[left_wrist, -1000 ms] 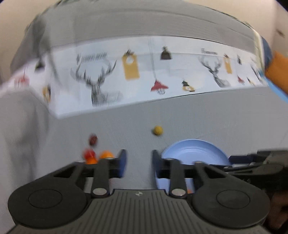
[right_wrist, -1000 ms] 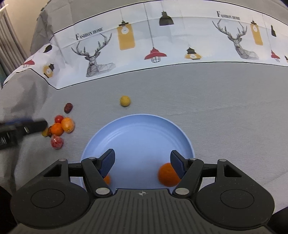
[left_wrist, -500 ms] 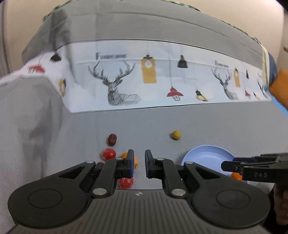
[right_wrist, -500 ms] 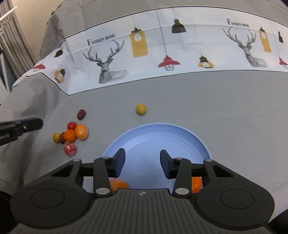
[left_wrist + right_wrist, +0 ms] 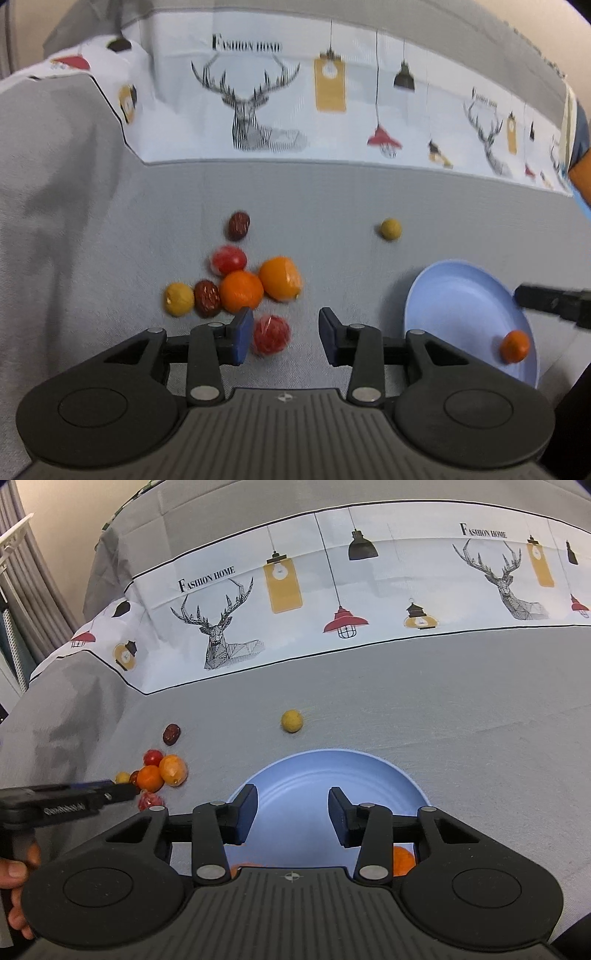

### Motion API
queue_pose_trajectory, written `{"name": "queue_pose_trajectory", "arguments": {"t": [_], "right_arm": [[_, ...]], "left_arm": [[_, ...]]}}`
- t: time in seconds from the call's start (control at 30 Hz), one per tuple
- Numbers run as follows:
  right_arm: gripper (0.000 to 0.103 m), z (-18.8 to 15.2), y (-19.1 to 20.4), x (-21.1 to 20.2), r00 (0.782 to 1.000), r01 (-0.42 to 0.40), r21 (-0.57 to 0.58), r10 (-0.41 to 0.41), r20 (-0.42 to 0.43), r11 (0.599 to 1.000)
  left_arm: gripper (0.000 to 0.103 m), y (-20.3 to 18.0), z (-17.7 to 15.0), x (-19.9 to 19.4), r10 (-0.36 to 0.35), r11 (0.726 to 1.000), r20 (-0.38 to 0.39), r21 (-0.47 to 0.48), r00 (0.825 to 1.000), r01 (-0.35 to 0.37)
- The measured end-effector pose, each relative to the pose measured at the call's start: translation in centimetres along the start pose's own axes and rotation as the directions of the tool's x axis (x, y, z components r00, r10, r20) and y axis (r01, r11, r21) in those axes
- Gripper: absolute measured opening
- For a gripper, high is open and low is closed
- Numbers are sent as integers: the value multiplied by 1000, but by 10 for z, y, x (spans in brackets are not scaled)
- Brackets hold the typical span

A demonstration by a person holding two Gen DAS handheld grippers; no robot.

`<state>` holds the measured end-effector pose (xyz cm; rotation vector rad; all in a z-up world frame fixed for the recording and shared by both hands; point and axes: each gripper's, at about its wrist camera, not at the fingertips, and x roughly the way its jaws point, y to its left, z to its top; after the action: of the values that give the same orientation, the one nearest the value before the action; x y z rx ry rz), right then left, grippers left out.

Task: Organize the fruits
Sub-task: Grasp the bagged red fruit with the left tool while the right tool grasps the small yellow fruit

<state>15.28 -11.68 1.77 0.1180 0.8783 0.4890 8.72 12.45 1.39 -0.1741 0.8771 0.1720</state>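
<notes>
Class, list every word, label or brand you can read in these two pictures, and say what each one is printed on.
"FASHION HOME": white printed band of the tablecloth, beside each deer, twice in the right wrist view.
Small white lettering on the side of the left gripper: too small and blurred to read.

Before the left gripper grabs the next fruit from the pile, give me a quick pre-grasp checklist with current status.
1. Left gripper open: ok, its jaws have just been opening.
2. Target between the jaws: ok, the red fruit sits by the left pad, not yet gripped.
3. Neighbours clear of the closing path: not ok, the orange lies just beyond the left pad.
4. Plate has room: ok, mostly bare.
5. Right gripper out of the way: ok, open and empty over the plate.
6. Height above the cloth: cannot tell.
</notes>
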Motion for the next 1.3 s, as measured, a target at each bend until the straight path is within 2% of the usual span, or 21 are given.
{"name": "queue_pose_trajectory", "arguments": {"t": [0.17, 0.23, 0.33, 0.5, 0.67, 0.87, 0.9, 0.97, 1.03, 1.07, 1.17, 1.3], "right_arm": [[50, 34, 3, 21, 1000, -21, -33, 20, -10, 999], [54, 54, 8, 41, 1000, -22, -62, 21, -3, 998], [55, 72, 13, 77, 1000, 2, -106, -4, -13, 994], [55, 76, 9, 129, 996, 19, -93, -27, -82, 996], [58, 77, 23, 155, 995, 32, -176, -48, -86, 984], [57, 80, 22, 181, 986, 87, -183, -111, -122, 979], [56, 80, 22, 183, 985, 88, -190, -114, -128, 978], [46, 78, 24, 187, 984, 87, -206, -116, -135, 975], [29, 76, 24, 190, 984, 74, -216, -106, -143, 974], [27, 76, 25, 191, 984, 64, -217, -98, -147, 974], [27, 75, 28, 188, 986, 58, -246, -94, -136, 967], [26, 77, 32, 169, 993, 18, -256, -47, -106, 966]], "left_arm": [[43, 5, -2, 12, 16, 1000, -48, -20, 999, -17], [43, 5, -2, 13, 12, 1000, -52, -21, 999, -13], [43, 5, -3, 13, 11, 1000, -52, -15, 999, -11], [43, 6, -2, 13, 4, 1000, -53, -30, 999, -5], [43, 9, 0, 23, -8, 999, -83, -42, 997, 4], [43, 6, 1, 30, -10, 999, -102, -31, 995, 7], [43, 5, 1, 31, -11, 1000, -104, -26, 995, 8], [42, 3, 1, 33, -2, 1000, -101, -19, 995, 0], [36, 2, 1, 34, 4, 1000, -97, -13, 995, -5], [28, 1, 1, 35, 5, 1000, -98, -9, 995, -6], [28, -2, 0, 31, -2, 1000, -86, -1, 996, 2], [28, -1, -1, 20, -9, 1000, -37, -8, 999, 9]]}}
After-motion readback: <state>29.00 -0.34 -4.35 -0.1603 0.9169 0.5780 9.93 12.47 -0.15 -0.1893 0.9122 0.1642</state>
